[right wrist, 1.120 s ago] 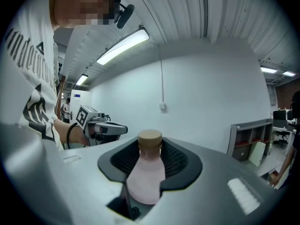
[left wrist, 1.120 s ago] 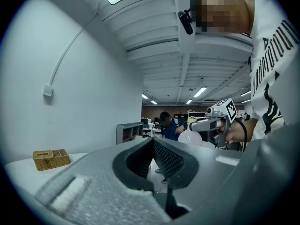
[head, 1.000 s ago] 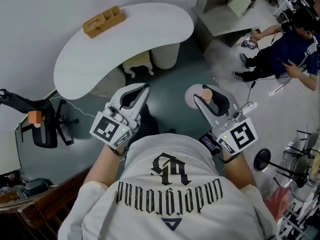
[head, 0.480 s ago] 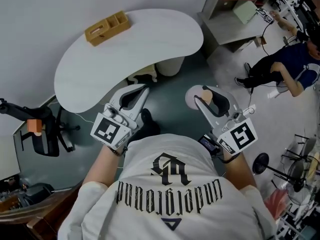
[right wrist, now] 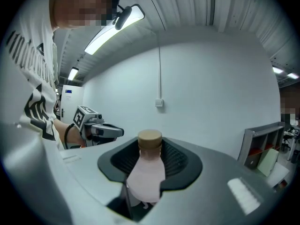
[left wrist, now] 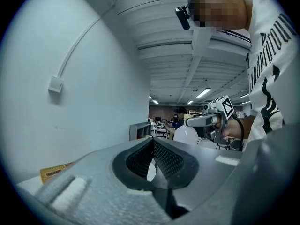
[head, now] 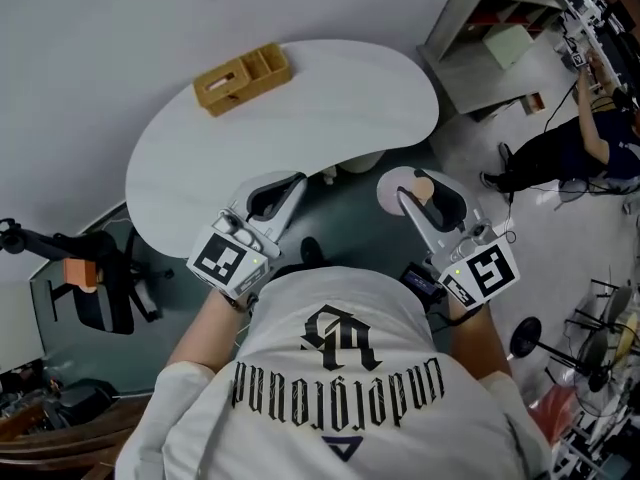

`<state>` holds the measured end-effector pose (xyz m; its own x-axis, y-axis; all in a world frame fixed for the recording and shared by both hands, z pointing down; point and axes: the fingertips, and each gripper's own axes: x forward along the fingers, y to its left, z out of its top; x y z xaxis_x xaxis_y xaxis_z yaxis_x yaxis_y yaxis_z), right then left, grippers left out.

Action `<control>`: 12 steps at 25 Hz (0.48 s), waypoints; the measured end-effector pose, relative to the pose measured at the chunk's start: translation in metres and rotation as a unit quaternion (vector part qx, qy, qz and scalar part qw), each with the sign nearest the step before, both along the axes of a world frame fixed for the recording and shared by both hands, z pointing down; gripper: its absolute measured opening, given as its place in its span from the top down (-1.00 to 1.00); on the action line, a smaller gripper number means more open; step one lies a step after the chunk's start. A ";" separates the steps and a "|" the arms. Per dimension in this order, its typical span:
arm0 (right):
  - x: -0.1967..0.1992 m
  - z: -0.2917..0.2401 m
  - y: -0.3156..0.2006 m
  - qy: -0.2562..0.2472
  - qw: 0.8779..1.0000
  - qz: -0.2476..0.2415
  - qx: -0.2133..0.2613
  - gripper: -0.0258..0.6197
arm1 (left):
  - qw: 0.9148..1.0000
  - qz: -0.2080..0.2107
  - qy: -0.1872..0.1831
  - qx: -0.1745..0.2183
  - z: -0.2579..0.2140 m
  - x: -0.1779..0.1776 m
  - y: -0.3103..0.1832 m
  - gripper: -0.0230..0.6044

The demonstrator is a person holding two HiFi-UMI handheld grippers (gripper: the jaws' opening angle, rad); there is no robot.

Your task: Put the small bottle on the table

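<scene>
Your right gripper (right wrist: pixel 151 146) holds the small pale pink plastic bottle (right wrist: pixel 146 175) with the tan cork-coloured cap; its jaws are clamped on the bottle's body at a middling width, and the bottle stands upright between the ribbed black pads with its cap just above them. In the head view the bottle is over the dark floor, just off the near edge of the white kidney-shaped table (head: pixel 330 108) towards its right end, not on the tabletop.

Your left gripper (left wrist: pixel 153 143) carries nothing: its two jaws are drawn together, the pad tips meeting and only a slit of light showing lower down between them. It points roughly level, with its tips at the table's near edge, left of the middle. The two grippers sit side by side in front of your white printed shirt (head: pixel 340 368), well apart from each other.

A tan wooden box with two open compartments (head: pixel 243 76) lies at the table's far left edge against the pale wall. A black office chair (head: pixel 100 293) stands on the floor beyond the table's left end, and a seated person in dark blue (head: pixel 590 143) is off to the right
</scene>
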<state>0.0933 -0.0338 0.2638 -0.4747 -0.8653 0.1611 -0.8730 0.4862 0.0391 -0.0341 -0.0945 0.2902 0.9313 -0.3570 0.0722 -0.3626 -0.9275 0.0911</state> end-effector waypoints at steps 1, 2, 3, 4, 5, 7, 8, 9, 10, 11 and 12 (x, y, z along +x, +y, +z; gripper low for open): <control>-0.006 0.000 -0.009 0.001 1.000 0.001 0.001 0.49 | 1.000 -0.001 -0.001 0.002 0.001 -0.007 -0.008 0.90; -0.011 0.001 -0.017 0.001 1.000 0.001 0.000 0.49 | 1.000 -0.003 -0.004 0.006 0.002 -0.014 -0.014 0.90; -0.017 0.002 -0.024 0.002 1.000 0.002 0.000 0.49 | 1.000 -0.003 -0.007 0.011 0.003 -0.020 -0.020 0.90; -0.021 0.004 -0.031 0.002 1.000 0.003 -0.001 0.49 | 1.000 -0.002 -0.009 0.014 0.004 -0.025 -0.025 0.90; -0.025 0.005 -0.037 0.001 1.000 0.003 -0.002 0.49 | 1.000 -0.002 -0.010 0.014 0.005 -0.029 -0.030 0.90; -0.031 0.007 -0.047 -0.001 1.000 0.003 -0.005 0.49 | 1.000 -0.002 -0.008 0.006 0.009 -0.035 -0.039 0.90; -0.033 0.008 -0.051 -0.001 1.000 0.002 -0.007 0.49 | 1.000 -0.005 -0.007 0.000 0.011 -0.038 -0.044 0.90; -0.034 0.009 -0.054 -0.002 1.000 0.002 -0.008 0.49 | 1.000 -0.007 -0.006 -0.006 0.013 -0.040 -0.048 0.90; -0.035 0.009 -0.057 -0.002 1.000 0.001 -0.009 0.49 | 1.000 -0.010 -0.005 -0.012 0.015 -0.042 -0.052 0.90; -0.036 0.010 -0.061 -0.002 1.000 0.000 -0.010 0.49 | 1.000 -0.011 -0.004 -0.015 0.015 -0.043 -0.055 0.90; -0.037 0.011 -0.064 -0.002 1.000 -0.001 -0.011 0.49 | 1.000 -0.012 -0.004 -0.017 0.016 -0.044 -0.058 0.90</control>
<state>0.0562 -0.0974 0.2747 -0.4777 -0.8600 0.1794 -0.8717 0.4894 0.0254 -0.0783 -0.1524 0.3064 0.9220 -0.3761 0.0922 -0.3852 -0.9151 0.1191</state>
